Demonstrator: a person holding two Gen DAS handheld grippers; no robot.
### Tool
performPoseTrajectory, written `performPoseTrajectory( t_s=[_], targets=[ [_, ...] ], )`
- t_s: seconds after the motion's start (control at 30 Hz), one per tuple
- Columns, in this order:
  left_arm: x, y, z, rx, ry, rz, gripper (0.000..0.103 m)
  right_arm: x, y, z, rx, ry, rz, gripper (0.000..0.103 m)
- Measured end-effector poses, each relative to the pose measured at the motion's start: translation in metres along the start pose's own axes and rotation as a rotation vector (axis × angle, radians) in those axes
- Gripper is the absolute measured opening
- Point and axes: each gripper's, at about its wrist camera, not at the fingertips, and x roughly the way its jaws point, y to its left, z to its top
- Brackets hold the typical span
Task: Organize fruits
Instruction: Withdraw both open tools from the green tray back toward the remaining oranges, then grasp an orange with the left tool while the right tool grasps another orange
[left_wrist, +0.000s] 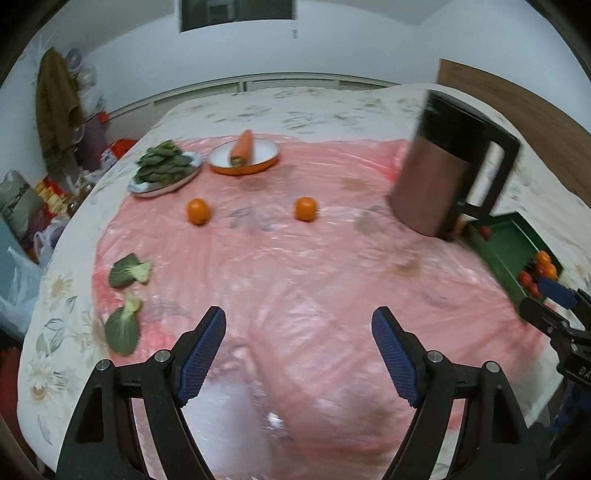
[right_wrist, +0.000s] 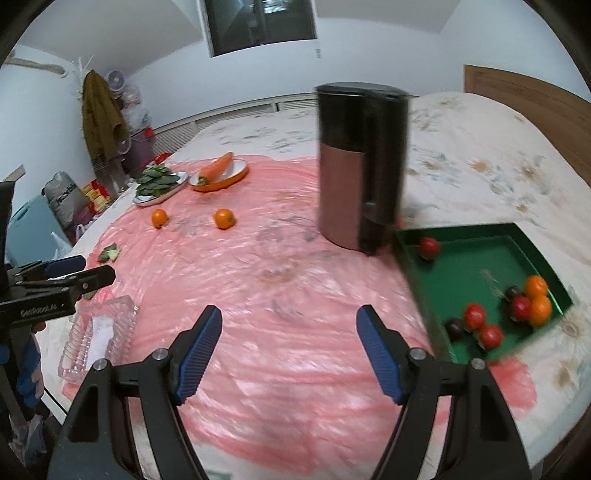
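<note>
Both the left gripper (left_wrist: 299, 354) and right gripper (right_wrist: 289, 352) are being held wide with nothing between the jaws. Two loose oranges (left_wrist: 198, 211) (left_wrist: 306, 208) are lying mid-frame on the pink sheet (left_wrist: 295, 277); other fruit is already sitting in the green tray (right_wrist: 465, 273) at right. The next grasp is best being centred over one orange, pads kept level, squeeze kept gentle so rolling is avoided.

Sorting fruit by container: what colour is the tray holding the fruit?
Green: the tray shows best in the right wrist view.
</note>
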Motion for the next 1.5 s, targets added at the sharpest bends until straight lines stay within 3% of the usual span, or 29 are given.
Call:
performPoseTrajectory(
  t_s=[0.6,0.93,1.2,1.37,1.5],
  targets=[
    [0.095,0.115,0.062,-0.166,0.032,0.066,0.077,0.127,0.081,0.079,-0.098,0.022,0.164,0.103],
    [0.163,0.137,0.091,-0.15,0.073,0.085,0.076,0.213,0.102,0.109,-0.146,0.079,0.187,0.103],
    [0.204,0.149,0.107,-0.141,0.096,0.092,0.067,0.264,0.109,0.117,-0.19,0.121,0.194,0.086],
    [0.215,0.15,0.105,-0.126,0.107,0.085,0.058,0.283,0.106,0.12,-0.182,0.135,0.188,0.067],
    [0.221,0.151,0.103,-0.122,0.111,0.083,0.056,0.29,0.107,0.118,-0.189,0.143,0.178,0.062]
  ],
)
